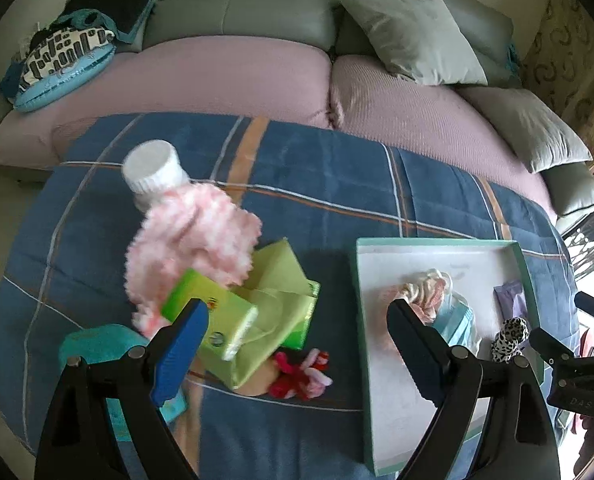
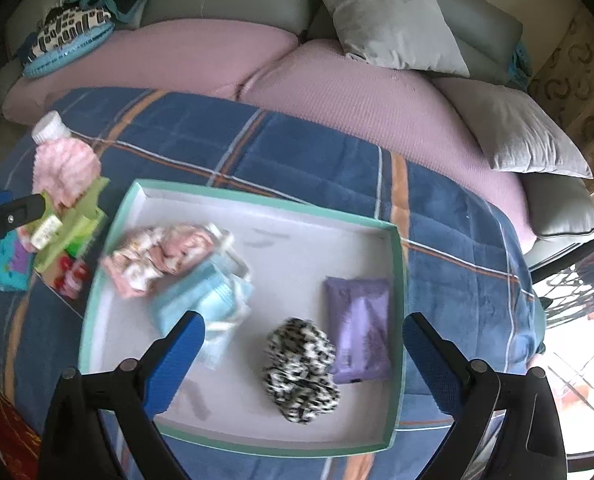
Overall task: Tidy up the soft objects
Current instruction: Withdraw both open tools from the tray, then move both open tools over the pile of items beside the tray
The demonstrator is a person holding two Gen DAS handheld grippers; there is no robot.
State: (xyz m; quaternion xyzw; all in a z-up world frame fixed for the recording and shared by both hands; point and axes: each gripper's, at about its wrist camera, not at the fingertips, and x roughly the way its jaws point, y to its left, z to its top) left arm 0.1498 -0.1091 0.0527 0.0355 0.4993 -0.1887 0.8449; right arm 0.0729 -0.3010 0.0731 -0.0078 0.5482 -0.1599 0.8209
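Mint-green shallow cardboard box (image 2: 393,320) on a blue plaid blanket (image 2: 317,152)
Both hand-held grippers, left (image 1: 297,344) and right (image 2: 303,364), gape wide and empty; a leopard-print scrunchie (image 2: 299,372) lies inside

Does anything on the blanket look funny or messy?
Yes. A hard bottle with a white cap leans tilted, wrapped in a fluffy pink cover, in a jumbled pile with green tissue packs beside the tray, not inside it. A bottle looks odd among soft things.

I've got a grey sofa (image 1: 253,8) behind, pink cover (image 2: 201,56) across its seats. Grey cushions (image 2: 393,24) lean right, patterned pillow (image 1: 63,56) far left.
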